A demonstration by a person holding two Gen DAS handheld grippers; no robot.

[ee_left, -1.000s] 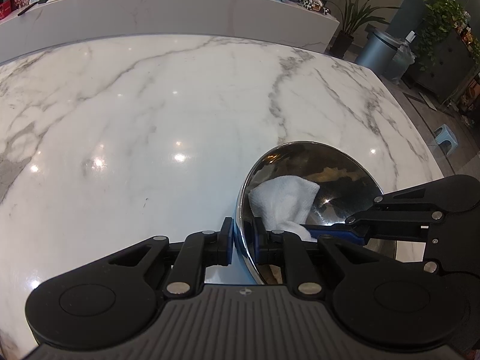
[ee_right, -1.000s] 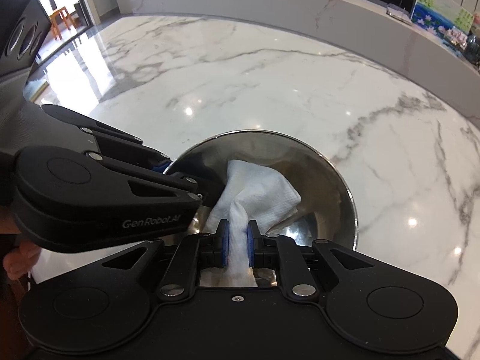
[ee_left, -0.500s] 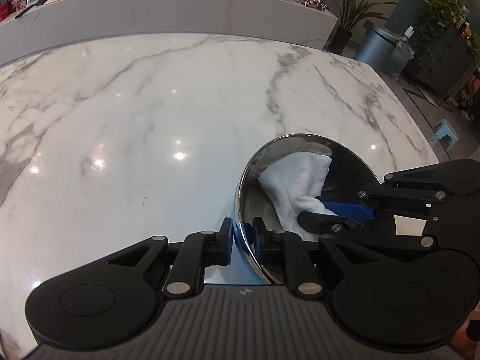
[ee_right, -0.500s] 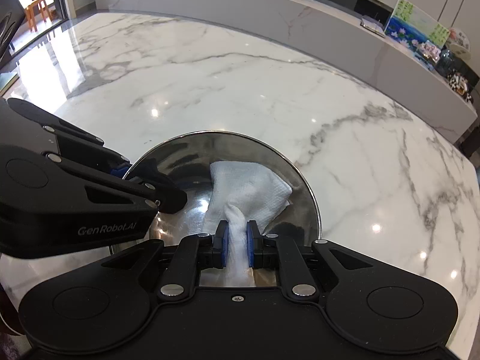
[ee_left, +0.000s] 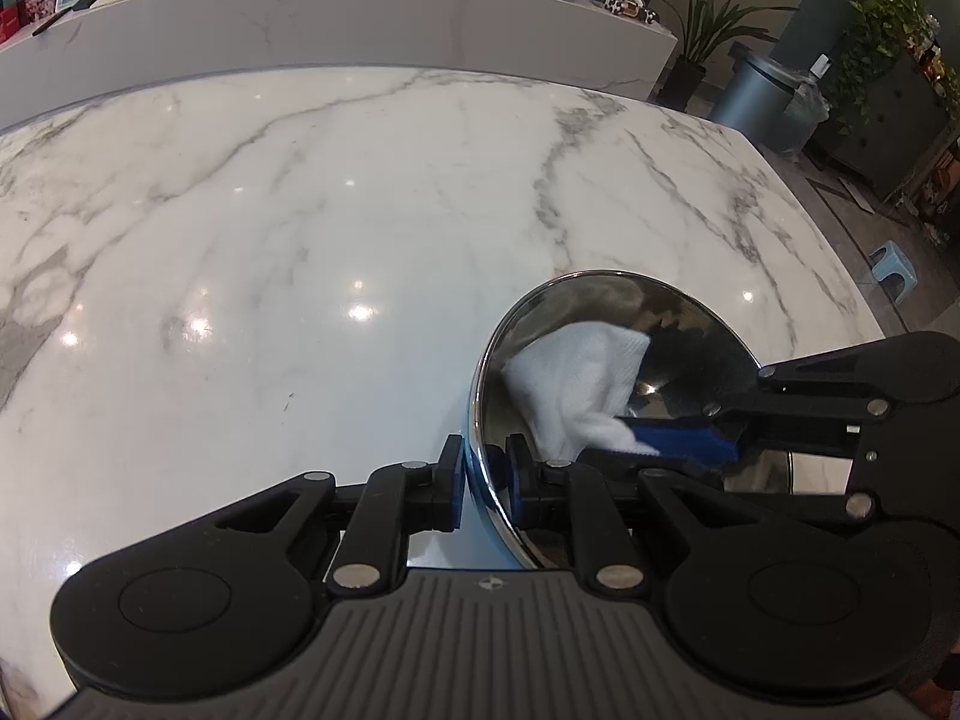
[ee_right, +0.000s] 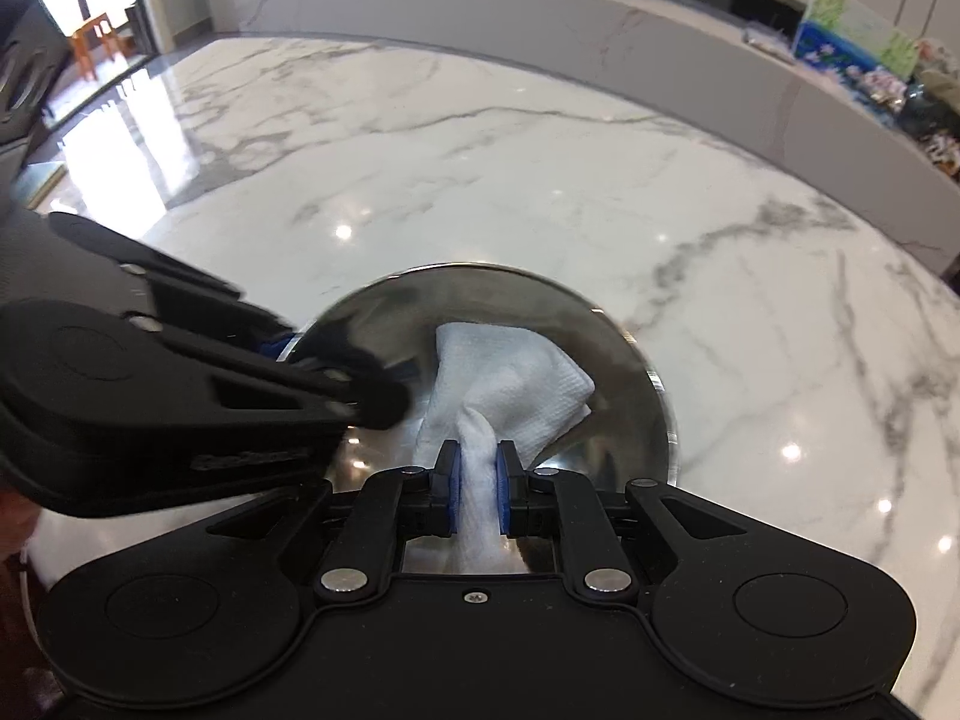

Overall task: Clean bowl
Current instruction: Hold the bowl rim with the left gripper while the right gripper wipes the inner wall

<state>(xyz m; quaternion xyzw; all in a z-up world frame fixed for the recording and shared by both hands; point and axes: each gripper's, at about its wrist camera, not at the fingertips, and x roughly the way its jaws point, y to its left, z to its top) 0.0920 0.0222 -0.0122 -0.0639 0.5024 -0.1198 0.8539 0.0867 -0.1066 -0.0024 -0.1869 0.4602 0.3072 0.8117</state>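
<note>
A shiny steel bowl (ee_left: pixel 690 324) stands on the white marble table (ee_left: pixel 300 240). My left gripper (ee_left: pixel 485 483) is shut on the bowl's near rim. My right gripper (ee_right: pixel 479 495) is shut on a white cloth (ee_right: pixel 510 384) and presses it against the inside of the bowl (ee_right: pixel 510 300). In the left wrist view the cloth (ee_left: pixel 576 372) lies on the bowl's inner wall, with the right gripper (ee_left: pixel 660 444) coming in from the right. In the right wrist view the left gripper (ee_right: pixel 360 396) shows at the bowl's left rim.
A raised marble counter (ee_left: pixel 360 12) with small items runs along the far side. A grey bin (ee_left: pixel 762 96), potted plants (ee_left: pixel 708 30) and a blue stool (ee_left: pixel 894 264) stand on the floor past the table's right edge.
The right gripper has swept the cloth across the inside of the bowl, from the near wall toward the far side. The left gripper has kept its hold on the rim.
</note>
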